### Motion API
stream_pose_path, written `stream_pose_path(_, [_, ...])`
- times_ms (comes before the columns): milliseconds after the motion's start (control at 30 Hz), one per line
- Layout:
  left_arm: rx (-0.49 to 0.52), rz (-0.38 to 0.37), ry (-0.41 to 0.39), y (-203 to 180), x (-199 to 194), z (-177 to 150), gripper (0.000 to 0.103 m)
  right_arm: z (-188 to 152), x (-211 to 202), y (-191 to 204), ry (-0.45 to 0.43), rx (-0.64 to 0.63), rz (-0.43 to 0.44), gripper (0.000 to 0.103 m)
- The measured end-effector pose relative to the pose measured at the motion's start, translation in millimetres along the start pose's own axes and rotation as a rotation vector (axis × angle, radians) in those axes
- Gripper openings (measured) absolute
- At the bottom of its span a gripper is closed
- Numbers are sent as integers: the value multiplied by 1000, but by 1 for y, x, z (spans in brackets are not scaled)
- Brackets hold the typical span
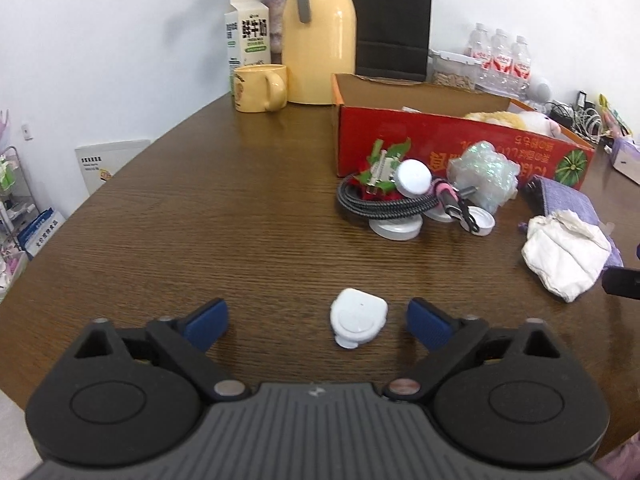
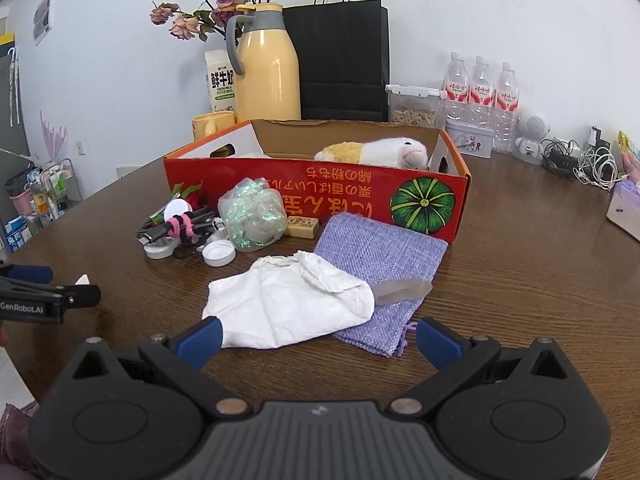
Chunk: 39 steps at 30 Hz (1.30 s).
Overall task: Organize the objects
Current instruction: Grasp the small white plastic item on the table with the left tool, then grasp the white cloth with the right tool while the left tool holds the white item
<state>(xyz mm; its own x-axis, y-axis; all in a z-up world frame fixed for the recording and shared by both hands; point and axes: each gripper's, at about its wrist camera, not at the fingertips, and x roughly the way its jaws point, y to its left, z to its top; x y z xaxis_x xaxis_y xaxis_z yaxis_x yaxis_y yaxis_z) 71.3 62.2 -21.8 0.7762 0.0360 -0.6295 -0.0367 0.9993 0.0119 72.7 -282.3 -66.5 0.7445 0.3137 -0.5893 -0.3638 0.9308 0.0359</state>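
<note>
Holding plush toy [image 2: 376, 152]: red box [image 2: 320, 196] | both grippers [image 1: 318, 318] [image 2: 318, 338] spread | rest perhaps hidden

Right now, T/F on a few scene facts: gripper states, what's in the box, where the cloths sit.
1. The left gripper is shut on the small white plug. False: its jaws stand open, the plug lying between them untouched.
2. A plush toy lies inside the red box. True.
3. The white cloth lies partly over the purple pouch. True.
4. The right gripper holds the white cloth. False: it is open, gripping nothing.
5. The yellow mug sits inside the box. False: it stands on the table beside the yellow jug.
</note>
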Motion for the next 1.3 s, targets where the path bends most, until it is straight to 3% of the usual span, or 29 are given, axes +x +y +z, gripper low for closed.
stream_pose_path(33, [7, 3, -10, -2, -1, 0, 84, 0, 1, 0, 2, 1, 0, 103])
stream_pose_path(167, [20, -28, -33, -6, -6, 0, 27, -2, 3, -1, 5, 1, 5, 103])
stream_pose_path(933, [-6, -63, -59, -10, -3, 14, 28, 25, 54, 24, 31, -147, 34, 103])
stream_pose_path(1300, [-15, -62, -53, -9, -3, 13, 28, 24, 59, 20, 30, -135, 68, 103])
